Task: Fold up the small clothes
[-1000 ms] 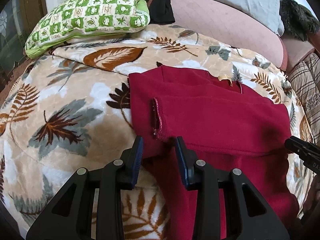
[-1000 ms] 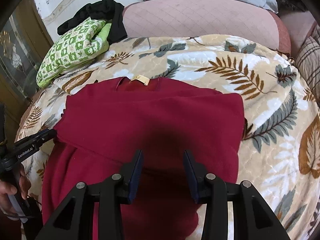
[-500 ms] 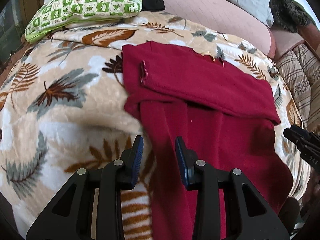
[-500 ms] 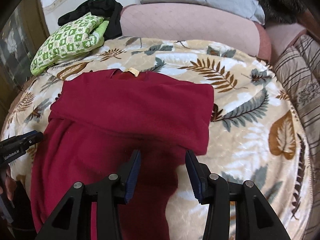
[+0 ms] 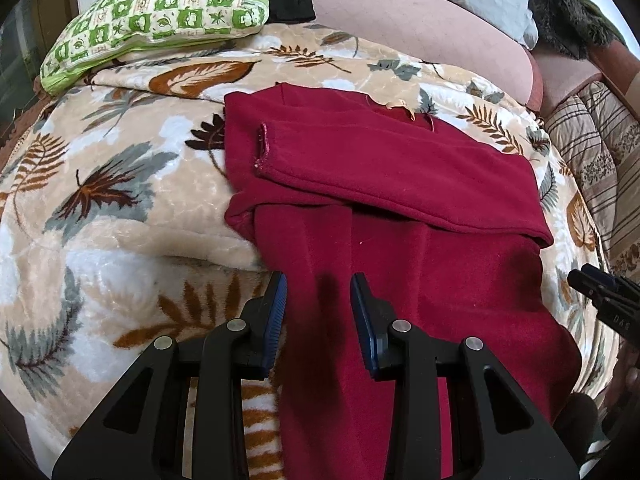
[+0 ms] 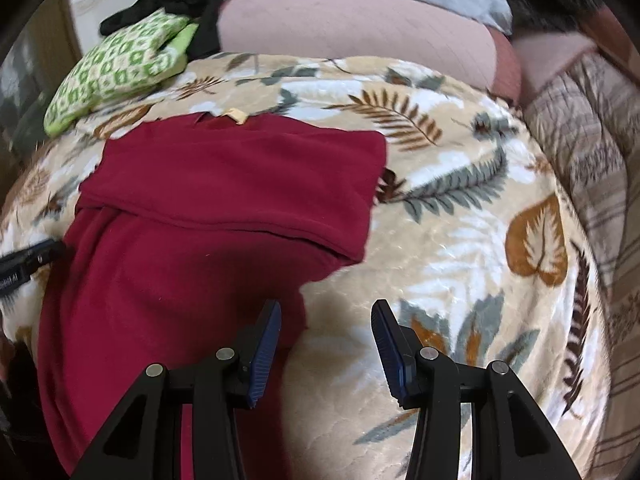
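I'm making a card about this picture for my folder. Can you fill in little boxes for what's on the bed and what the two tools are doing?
clothing: red sweater, sleeves folded across the chest, lower half hanging toward the camera
surface: leaf-print blanket
behind: green checked pillow
left tool: open, above the sweater's left edge, holding nothing
right tool: open, above the sweater's right edge, holding nothing
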`<state>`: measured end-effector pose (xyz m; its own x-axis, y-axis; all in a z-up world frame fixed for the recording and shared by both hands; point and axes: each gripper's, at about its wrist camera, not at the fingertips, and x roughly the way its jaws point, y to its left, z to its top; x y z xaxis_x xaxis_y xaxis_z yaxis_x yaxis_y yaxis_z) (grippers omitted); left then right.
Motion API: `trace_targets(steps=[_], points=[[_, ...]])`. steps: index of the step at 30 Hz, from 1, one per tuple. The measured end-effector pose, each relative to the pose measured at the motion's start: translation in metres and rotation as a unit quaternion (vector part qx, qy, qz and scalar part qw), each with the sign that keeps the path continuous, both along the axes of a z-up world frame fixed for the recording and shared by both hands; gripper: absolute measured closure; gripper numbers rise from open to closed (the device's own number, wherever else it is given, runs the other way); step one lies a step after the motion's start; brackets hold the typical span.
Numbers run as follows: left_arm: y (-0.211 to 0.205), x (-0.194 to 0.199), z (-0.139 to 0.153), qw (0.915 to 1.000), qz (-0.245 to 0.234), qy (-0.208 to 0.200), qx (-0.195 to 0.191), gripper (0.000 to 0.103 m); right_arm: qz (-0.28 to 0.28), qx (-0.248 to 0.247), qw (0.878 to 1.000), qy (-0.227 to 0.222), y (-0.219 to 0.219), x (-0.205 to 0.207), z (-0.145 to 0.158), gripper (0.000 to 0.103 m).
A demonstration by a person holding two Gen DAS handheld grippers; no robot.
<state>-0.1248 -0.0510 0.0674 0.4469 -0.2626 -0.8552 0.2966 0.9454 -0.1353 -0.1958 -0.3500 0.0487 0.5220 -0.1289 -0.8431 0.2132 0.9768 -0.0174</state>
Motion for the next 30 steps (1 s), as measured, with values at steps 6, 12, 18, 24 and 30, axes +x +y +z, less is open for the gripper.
trace_targets(steps=[6,12,18,24,30], points=[[0.0,0.005,-0.006,1.0,0.003,0.006,0.0,0.071,-0.026,0.005,1.0,0.003,-0.015,-0.001,-0.009,0.058],[0.0,0.007,-0.008,0.9999,0.006,0.009,0.0,0.071,-0.032,-0.001,0.999,0.007,-0.022,-0.003,-0.015,0.058],[-0.001,0.006,-0.007,1.0,0.005,0.007,0.002,0.071,-0.029,0.004,1.0,0.009,-0.023,-0.003,-0.017,0.058],[0.0,0.004,-0.006,1.0,0.005,0.008,0.003,0.071,-0.029,0.004,1.0,0.007,-0.022,-0.005,-0.016,0.058],[0.007,-0.002,-0.002,0.9999,0.007,0.014,-0.005,0.071,-0.028,0.008,1.0,0.007,-0.022,-0.007,-0.013,0.058]])
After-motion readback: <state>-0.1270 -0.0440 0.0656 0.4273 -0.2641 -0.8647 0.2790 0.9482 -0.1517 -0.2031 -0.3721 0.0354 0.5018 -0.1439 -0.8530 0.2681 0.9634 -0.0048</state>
